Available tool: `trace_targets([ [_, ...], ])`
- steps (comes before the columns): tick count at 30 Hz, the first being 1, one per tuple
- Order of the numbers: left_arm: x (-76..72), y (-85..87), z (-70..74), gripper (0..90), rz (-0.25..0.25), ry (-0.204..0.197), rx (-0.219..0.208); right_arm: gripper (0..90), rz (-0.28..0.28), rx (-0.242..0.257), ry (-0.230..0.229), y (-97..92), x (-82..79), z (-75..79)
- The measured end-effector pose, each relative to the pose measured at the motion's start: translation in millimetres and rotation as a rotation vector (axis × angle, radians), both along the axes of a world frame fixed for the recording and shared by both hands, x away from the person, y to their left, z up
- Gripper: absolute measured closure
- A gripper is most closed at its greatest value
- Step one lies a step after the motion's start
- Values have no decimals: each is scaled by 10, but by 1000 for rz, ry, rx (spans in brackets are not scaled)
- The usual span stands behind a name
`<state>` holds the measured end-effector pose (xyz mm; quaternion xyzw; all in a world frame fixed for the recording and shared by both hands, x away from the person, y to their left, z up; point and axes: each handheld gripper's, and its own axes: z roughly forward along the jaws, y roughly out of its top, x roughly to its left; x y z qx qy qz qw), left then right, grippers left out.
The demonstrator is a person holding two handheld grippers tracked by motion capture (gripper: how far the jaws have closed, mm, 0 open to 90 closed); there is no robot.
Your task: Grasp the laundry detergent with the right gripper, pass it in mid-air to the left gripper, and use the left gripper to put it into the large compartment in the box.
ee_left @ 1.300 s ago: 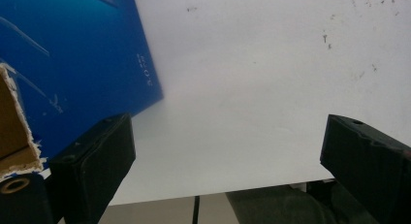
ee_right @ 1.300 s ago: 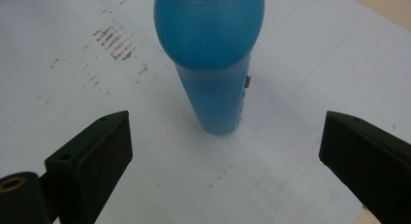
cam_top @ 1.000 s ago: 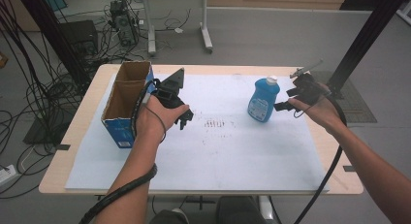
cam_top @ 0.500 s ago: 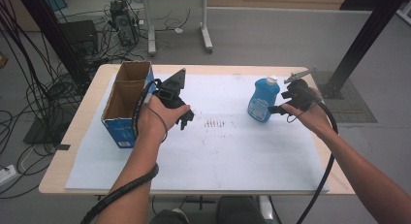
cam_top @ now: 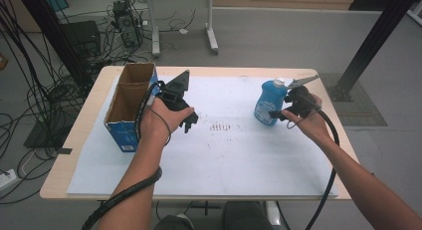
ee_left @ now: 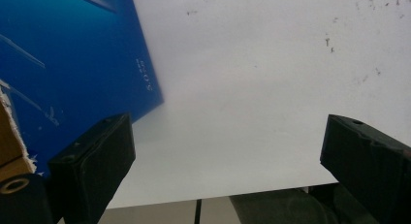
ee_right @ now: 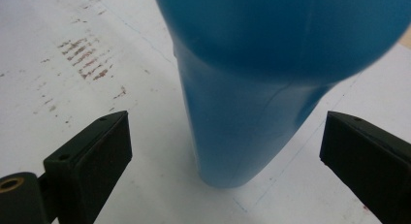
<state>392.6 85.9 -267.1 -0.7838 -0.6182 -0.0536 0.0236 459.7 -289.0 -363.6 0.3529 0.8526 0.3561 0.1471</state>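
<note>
closing on blue bottle, upright on counter between right gripper fingers, spread wide. smooth plastic, likely slippery, squeezable; grip lower body. left gripper fingers apart, idle.

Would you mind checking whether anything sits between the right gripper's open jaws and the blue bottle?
Nothing visible does. The right gripper is open, and the blue bottle stands upright on the white sheet straight ahead, with only bare sheet between them.
</note>
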Motion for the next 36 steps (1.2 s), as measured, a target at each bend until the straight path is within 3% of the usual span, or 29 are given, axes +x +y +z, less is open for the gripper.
trace_targets([
  [20, -8, 80, -34, 58, 8, 1, -6, 35, -28, 26, -81, 75, 19, -161],
  [31, 1, 71, -4, 58, 1, -2, -4, 28, -30, 42, -96, 95, 25, -181],
  [36, -1, 60, -12, 58, 0, -2, -5, 26, -40, 73, -98, 78, 27, -189],
])
